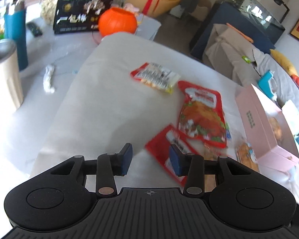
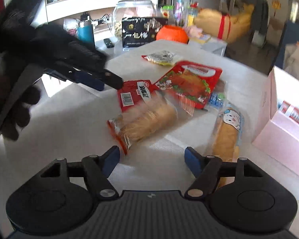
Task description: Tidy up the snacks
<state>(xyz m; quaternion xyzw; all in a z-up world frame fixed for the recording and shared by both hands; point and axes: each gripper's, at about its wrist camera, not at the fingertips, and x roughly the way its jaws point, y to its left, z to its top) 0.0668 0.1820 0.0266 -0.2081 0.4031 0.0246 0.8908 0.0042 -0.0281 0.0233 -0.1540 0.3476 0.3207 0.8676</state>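
Left wrist view: the left gripper hangs over the white cloth with its blue pads apart and nothing between them. The right-hand pad overlaps the edge of a red snack packet, but whether it touches cannot be told through the blur. Beyond lie a red chicken-picture pouch and, farther off, a small red-and-clear packet of nuts. A pink box stands at the cloth's right edge, with a bread roll in a clear wrapper just beside it. An orange pumpkin bucket and a black gift box with white characters sit at the far end.

Right wrist view: the right gripper is spread wide and holds nothing; a clear bag of golden biscuits lies just ahead of its left pad, apart from it. This view alone shows the left gripper from the side, held by a black-gloved hand, its tip at the corner of the red snack packet; contact is unclear. Here the bread roll in a clear wrapper shows its cartoon face. The pink box is open, with red packets inside.
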